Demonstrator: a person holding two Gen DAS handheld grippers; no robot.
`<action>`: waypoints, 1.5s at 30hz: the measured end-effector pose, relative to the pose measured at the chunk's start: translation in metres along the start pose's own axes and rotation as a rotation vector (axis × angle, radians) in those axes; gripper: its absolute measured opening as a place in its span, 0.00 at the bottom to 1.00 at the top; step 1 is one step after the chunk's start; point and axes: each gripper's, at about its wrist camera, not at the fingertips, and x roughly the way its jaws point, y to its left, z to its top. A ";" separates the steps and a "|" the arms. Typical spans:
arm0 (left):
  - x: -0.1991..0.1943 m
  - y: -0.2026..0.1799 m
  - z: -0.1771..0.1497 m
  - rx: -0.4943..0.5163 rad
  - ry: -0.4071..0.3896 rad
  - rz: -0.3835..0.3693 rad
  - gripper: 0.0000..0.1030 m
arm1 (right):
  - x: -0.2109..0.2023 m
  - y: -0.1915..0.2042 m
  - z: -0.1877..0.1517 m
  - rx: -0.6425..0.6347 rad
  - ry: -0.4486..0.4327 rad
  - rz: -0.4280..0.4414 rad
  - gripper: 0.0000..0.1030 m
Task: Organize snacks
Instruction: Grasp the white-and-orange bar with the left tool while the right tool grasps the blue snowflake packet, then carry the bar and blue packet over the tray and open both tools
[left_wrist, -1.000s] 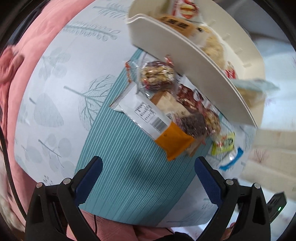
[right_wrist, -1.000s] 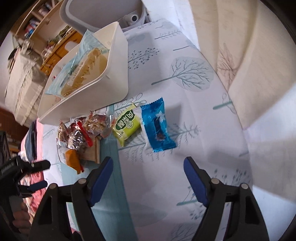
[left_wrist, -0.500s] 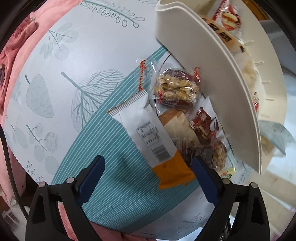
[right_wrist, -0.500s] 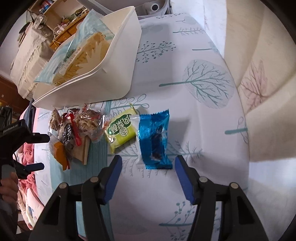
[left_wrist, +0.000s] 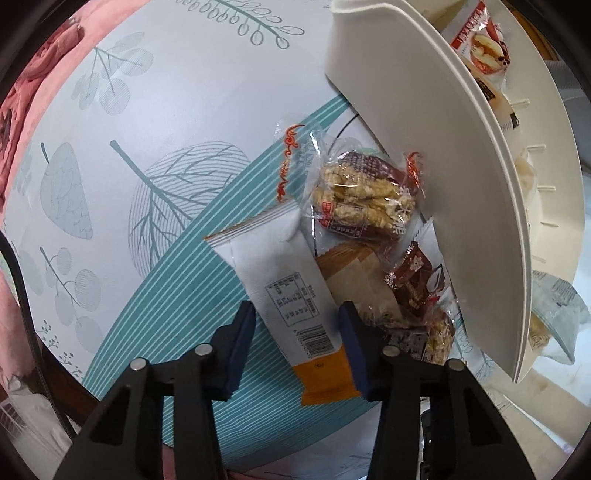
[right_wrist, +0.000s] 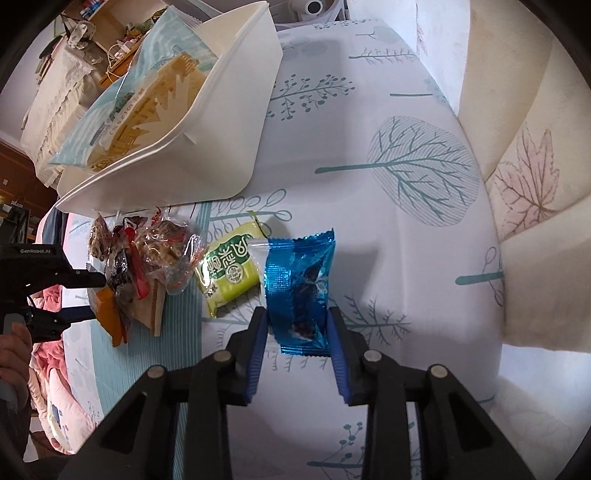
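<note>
A white and orange snack packet (left_wrist: 291, 295) lies on the patterned cloth, and my left gripper (left_wrist: 297, 328) is closed around its lower half, with both pads against its sides. A blue foil packet (right_wrist: 299, 284) lies on the cloth, and my right gripper (right_wrist: 297, 325) is closed around its near end. A green packet (right_wrist: 231, 269) lies just left of the blue one. A heap of clear-wrapped nut snacks (left_wrist: 365, 199) (right_wrist: 155, 251) lies against the white bin (left_wrist: 424, 155) (right_wrist: 207, 144), which holds other snacks. The left gripper also shows at the left edge of the right wrist view (right_wrist: 48, 288).
A large pale blue bag (right_wrist: 147, 96) sticks out of the bin. A pink blanket (left_wrist: 22, 92) lies beyond the cloth's left edge. Cream cushions (right_wrist: 535, 184) rise to the right of the cloth.
Both grippers have moved forward and closed in: the left around the white and orange packet, the right around the blue packet. Both were wide open a second ago.
</note>
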 end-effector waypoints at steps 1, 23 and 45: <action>0.001 0.000 0.000 -0.003 -0.002 -0.007 0.39 | 0.000 0.000 0.000 0.000 0.000 0.000 0.29; -0.053 0.043 -0.029 0.011 -0.031 -0.095 0.32 | -0.020 0.037 -0.020 -0.106 0.001 0.098 0.26; -0.192 -0.020 0.000 0.439 -0.135 -0.039 0.32 | -0.078 0.154 0.018 -0.208 -0.168 0.244 0.26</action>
